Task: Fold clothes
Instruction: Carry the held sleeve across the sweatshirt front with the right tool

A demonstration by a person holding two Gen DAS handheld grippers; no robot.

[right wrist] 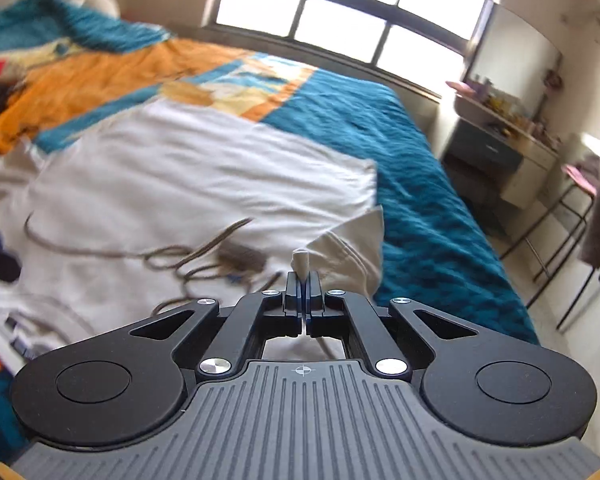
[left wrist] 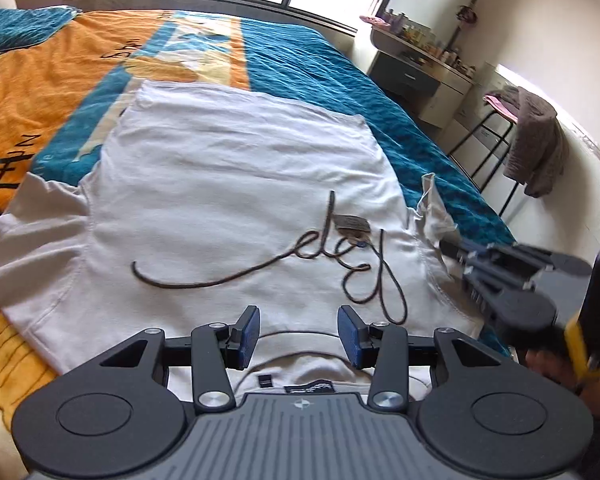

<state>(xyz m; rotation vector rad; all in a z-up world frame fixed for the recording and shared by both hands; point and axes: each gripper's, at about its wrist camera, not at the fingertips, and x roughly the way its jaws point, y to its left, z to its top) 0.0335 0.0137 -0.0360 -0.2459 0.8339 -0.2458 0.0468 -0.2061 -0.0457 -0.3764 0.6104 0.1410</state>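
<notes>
The left gripper [left wrist: 299,334] hovers with jaws apart and empty over the collar of the white T-shirt [left wrist: 228,184], spread flat on the bed [left wrist: 340,68]. Dark cursive script crosses its chest; I cannot read it. The right gripper [right wrist: 302,286], blurred in its own view, is clamped on the right sleeve [right wrist: 352,248]. Far right, a stool [left wrist: 496,136] carries brown cloth.

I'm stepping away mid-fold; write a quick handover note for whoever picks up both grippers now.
Right gripper: shut on the right sleeve of the white T-shirt, lifting it.
Left gripper: open, empty, above the collar.
T-shirt lies flat, print side up, on the blue and orange bedspread.
Done: sleeve gripped. No fold lies finished yet.
Left: fold both sleeves inward, then fold the body.
</notes>
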